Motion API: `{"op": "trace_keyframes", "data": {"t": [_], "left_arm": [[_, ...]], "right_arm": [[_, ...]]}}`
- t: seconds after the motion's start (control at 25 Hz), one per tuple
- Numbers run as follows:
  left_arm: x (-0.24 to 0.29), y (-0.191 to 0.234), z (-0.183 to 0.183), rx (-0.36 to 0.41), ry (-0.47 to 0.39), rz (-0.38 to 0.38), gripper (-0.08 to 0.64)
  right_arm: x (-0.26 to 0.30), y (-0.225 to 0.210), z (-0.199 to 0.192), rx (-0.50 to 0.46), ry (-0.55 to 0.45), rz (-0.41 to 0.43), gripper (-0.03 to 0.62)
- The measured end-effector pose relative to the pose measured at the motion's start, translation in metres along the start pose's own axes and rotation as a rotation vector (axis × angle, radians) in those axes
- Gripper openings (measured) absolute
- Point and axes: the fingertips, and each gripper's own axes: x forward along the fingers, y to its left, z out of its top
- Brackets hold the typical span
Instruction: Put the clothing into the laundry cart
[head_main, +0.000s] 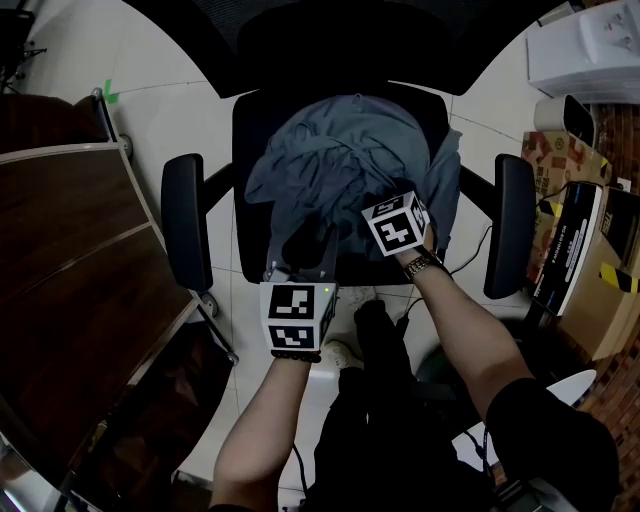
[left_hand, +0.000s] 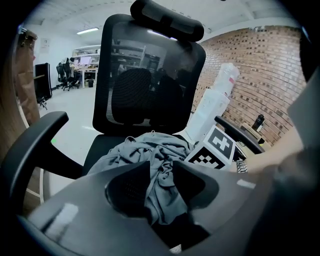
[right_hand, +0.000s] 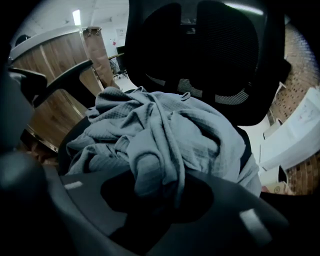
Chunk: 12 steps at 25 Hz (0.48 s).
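Observation:
A grey-blue garment (head_main: 340, 160) lies bunched on the seat of a black office chair (head_main: 250, 130). My left gripper (head_main: 300, 262) is at the seat's front edge, and in the left gripper view (left_hand: 159, 182) its jaws are shut on a hanging fold of the garment (left_hand: 150, 150). My right gripper (head_main: 385, 215) sits on the pile's right front, its marker cube (left_hand: 215, 147) beside the cloth. The right gripper view (right_hand: 157, 187) shows a thick fold of the garment (right_hand: 165, 135) pinched between its jaws. No laundry cart is in view.
The chair's armrests (head_main: 185, 220) (head_main: 510, 225) flank the seat and its tall backrest (left_hand: 150, 75) stands behind. A wooden desk (head_main: 70, 250) is at the left. Boxes (head_main: 570, 170) and a white unit (head_main: 590, 50) stand at the right. The floor is white tile.

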Motion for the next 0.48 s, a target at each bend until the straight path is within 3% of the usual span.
{"op": "trace_keyframes", "data": {"t": [0.24,0.48], "left_arm": [[-0.025,0.003,0.026,0.010,-0.025,0.021,0.141],[-0.074,-0.006,0.068,0.024,-0.085,0.038,0.140]], "right_arm": [[-0.051,0.015,0.019,0.075,-0.083,0.041,0.137],[-0.127,0.048,0.056,0.052,-0.186,0.071,0.135]]}}
